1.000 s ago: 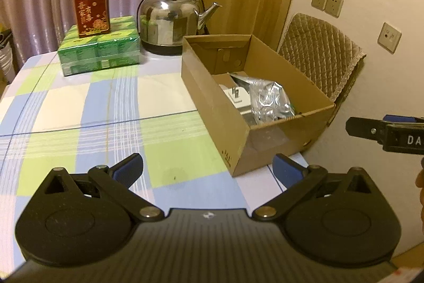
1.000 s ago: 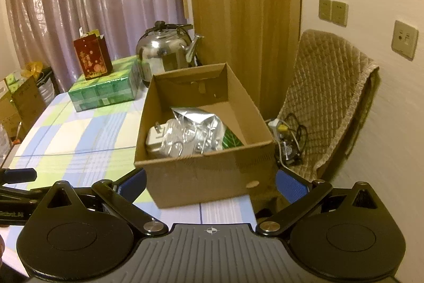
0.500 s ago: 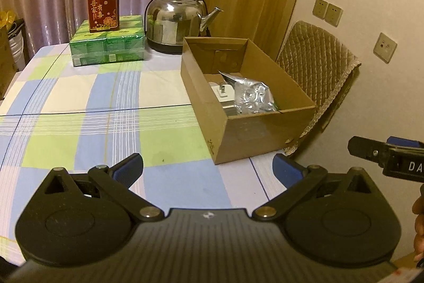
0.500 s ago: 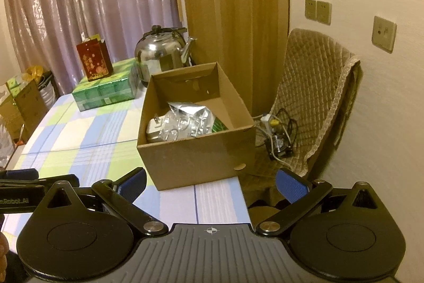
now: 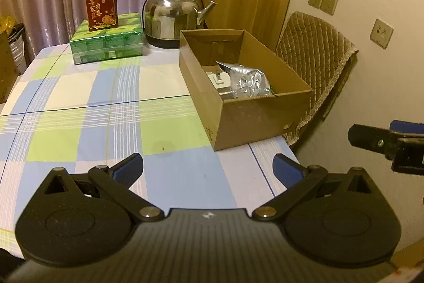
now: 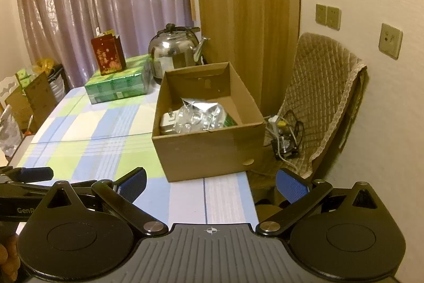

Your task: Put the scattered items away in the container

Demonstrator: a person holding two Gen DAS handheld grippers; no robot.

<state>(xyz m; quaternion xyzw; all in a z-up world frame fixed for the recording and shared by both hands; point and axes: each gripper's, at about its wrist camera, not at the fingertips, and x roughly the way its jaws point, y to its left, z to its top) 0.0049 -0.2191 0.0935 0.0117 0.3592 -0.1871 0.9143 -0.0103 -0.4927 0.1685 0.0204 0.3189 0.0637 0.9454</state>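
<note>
An open cardboard box point(image 5: 254, 121) point(image 6: 209, 150) stands at the table's right edge. Inside it lie a crinkled silver foil bag point(image 5: 246, 81) point(image 6: 201, 114), a white plug adapter point(image 5: 218, 77) point(image 6: 168, 120) and something green point(image 6: 229, 121). My left gripper point(image 5: 209, 167) is open and holds nothing, low over the checked tablecloth short of the box. My right gripper point(image 6: 212, 181) is open too, nothing between its fingers, at the table's near right corner. Each gripper shows in the other's view: the right one point(image 5: 384, 143) at the far right, the left one point(image 6: 26, 177) at the far left.
At the back stand a steel kettle point(image 5: 172, 15) point(image 6: 176, 52), a green multipack point(image 5: 106, 41) point(image 6: 119, 82) and a red carton point(image 5: 100, 7) point(image 6: 108, 55) on top of it. A quilted chair point(image 6: 318, 97) with cables on its seat stands right of the table. Cardboard boxes point(image 6: 29, 97) line the left.
Both grippers have drawn back from the box, which now looks smaller and farther. Both stay open and the box contents have not moved.
</note>
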